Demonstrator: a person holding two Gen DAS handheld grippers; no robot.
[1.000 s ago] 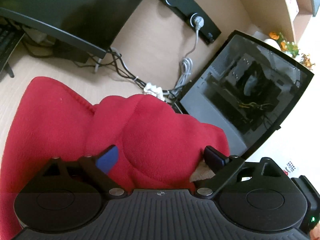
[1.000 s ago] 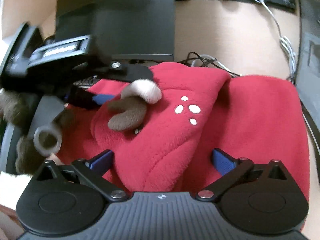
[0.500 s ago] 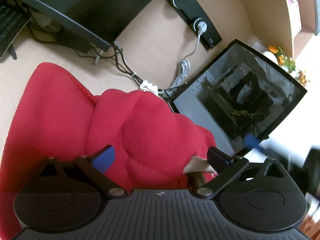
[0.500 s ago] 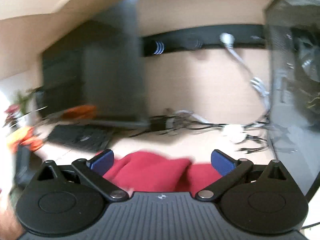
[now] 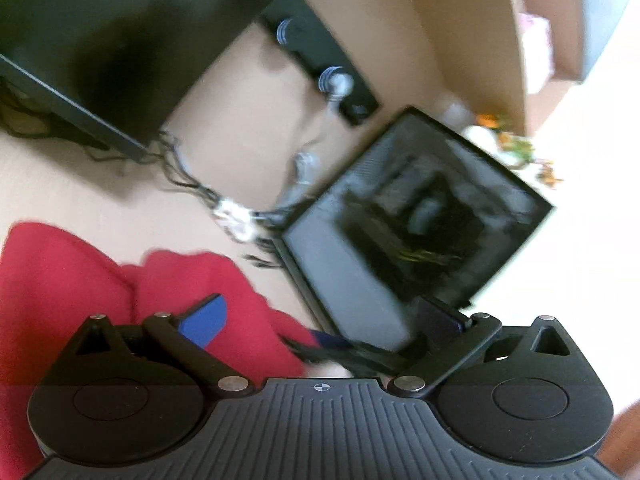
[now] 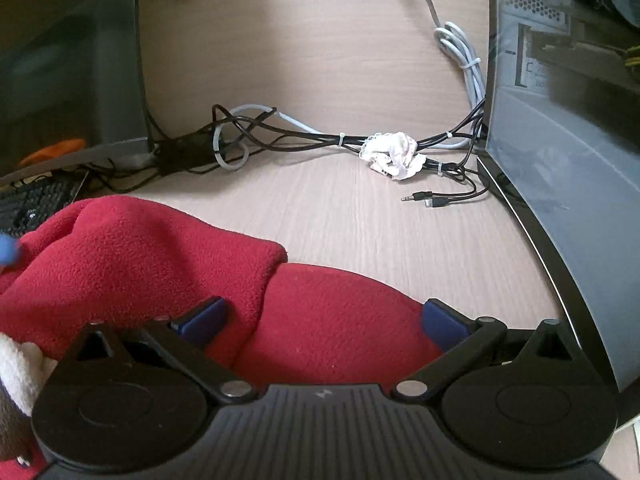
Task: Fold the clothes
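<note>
Views: left wrist picture is smeared by blur and takes in the shelf [image 5: 516, 40] with flowers [image 5: 516, 144] at upper right; right wrist picture is sharp and shows fine detail the left one lacks, such as the loose plugs [image 6: 424, 198] and a white lace scrap [image 6: 394, 154] tied round the cables [image 6: 280, 132].
Red fleece garment [image 5: 80, 280]: lies on the pale wood counter [image 5: 80, 192], bunched at lower left in the left view; in the right view [image 6: 328, 316] it is folded over itself, a thicker fold on the left lying over a flatter part on the right.
Left gripper [image 5: 320, 316]: jaws spread wide, nothing between them; left blue pad over the fleece, right pad in front of the computer case [image 5: 408, 240]; whether it touches the cloth is hard to tell through the blur.
Right gripper [image 6: 322, 320]: jaws spread wide, low over the fleece, which fills the gap between the pads without being pinched.
Surroundings, left to right in the right view: keyboard [image 6: 36, 204], monitor [image 6: 68, 52], cable tangle, glass-sided computer case [image 6: 560, 140] close against the garment's right edge.
Lower left corner, right view: white and brown plush trim [image 6: 16, 372], partly cut off by the gripper body.
</note>
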